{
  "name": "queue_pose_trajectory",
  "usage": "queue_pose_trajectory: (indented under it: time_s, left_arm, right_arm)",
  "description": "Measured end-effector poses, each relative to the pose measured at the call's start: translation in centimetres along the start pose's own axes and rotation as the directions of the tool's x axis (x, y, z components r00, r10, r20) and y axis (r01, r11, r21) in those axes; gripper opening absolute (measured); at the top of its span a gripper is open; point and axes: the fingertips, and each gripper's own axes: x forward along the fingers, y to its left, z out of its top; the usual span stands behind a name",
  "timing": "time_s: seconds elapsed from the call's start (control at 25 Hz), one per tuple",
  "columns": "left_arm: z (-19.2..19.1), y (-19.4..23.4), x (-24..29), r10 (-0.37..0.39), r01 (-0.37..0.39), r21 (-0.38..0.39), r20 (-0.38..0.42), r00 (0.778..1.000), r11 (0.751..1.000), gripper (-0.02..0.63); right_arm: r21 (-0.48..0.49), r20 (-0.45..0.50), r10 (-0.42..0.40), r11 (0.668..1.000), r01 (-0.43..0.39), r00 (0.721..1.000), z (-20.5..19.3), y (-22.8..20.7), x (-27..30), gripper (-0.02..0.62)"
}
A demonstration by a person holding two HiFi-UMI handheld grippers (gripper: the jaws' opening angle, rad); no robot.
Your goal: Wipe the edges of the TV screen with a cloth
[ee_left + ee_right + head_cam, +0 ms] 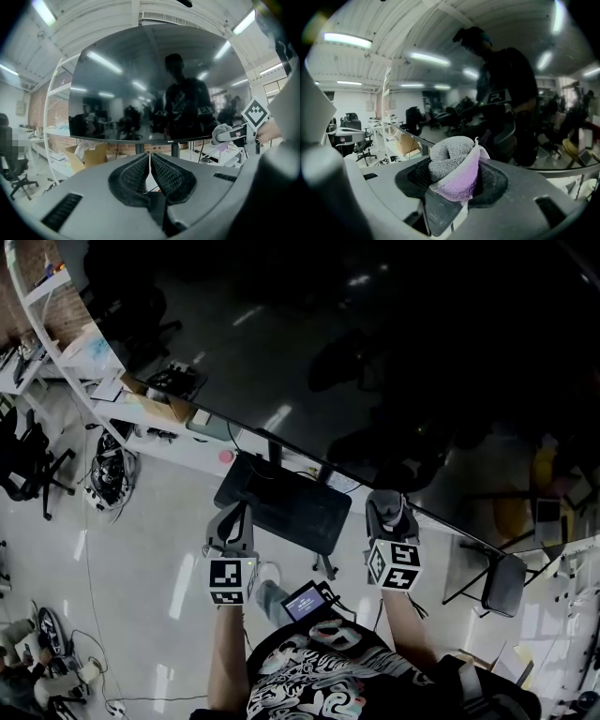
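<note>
Right tongs (pixel 457 180) clamped on bunched grey-lilac cloth (pixel 450 161) — lower centre of right gripper view, near bottom edge of TV screen (pixel 394 343); contact unclear. Left tongs (pixel 150 171) closed, nothing between them — bottom centre-left of head view, short of screen.

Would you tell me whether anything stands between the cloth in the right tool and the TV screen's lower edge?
Nothing visible does. The right tool is shut on the cloth, which faces the lower edge of the TV screen across open air.
</note>
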Motion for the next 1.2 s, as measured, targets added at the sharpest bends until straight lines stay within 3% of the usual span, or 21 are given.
queue_pose_trajectory:
  time_s: [0.2, 0.56, 1.2]
  left_arm:
    - [-0.1, 1.8, 0.6, 0.026, -0.026, -0.014, 0.011, 1.000, 1.000, 0.025]
    - [-0.4, 2.3, 2.4, -0.011, 0.011, -0.012, 0.008, 1.000, 1.000, 0.025]
    - [-0.7, 7.1, 4.8, -0.015, 0.015, -0.025, -0.001, 1.000, 1.000, 0.025]
  right_arm:
    - [0.013, 0.003, 0.003, 1.000, -0.003, 1.000, 0.4, 1.1, 0.7, 0.233]
    - [0.026, -0.004, 0.001, 1.000, -0.001, 1.000, 0.7, 2.6, 1.9, 0.233]
    - [0.051, -0.018, 0.023, 0.998, -0.022, 1.000, 2.2, 6.8, 5.0, 0.233]
